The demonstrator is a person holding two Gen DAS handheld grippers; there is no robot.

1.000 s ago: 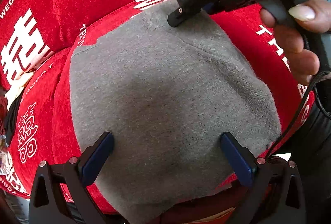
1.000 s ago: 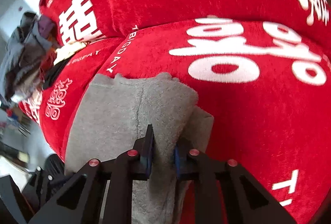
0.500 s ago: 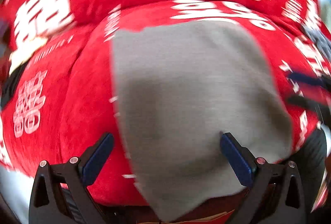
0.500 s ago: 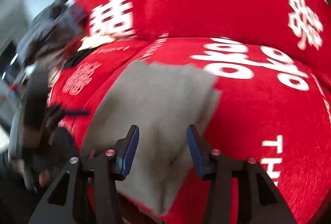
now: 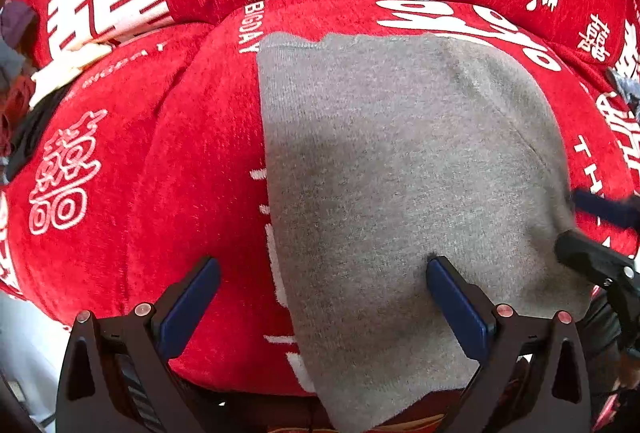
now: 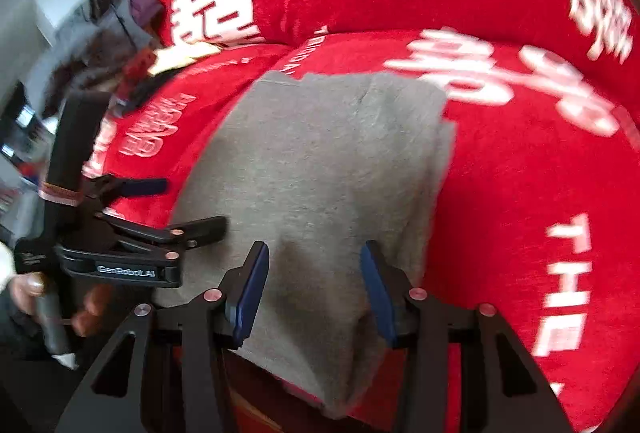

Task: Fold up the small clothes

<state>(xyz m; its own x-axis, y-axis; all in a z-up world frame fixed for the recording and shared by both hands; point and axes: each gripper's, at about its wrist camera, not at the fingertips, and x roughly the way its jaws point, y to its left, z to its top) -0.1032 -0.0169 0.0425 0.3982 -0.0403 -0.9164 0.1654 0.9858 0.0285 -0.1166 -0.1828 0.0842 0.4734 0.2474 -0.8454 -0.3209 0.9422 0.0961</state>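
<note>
Right wrist: both hand-held grippers (image 6: 314, 283) (image 5: 320, 303) gape, apparently clear of grey garment (image 6: 320, 169).

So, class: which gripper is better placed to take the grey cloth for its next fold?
Probably the right gripper: its open jaws, which have just been opening, straddle the cloth. The left gripper is open too, over the cloth's left edge.

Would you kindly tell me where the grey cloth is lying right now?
The grey cloth lies flat on the red cushion, centre in both wrist views, beneath both open grippers.
</note>
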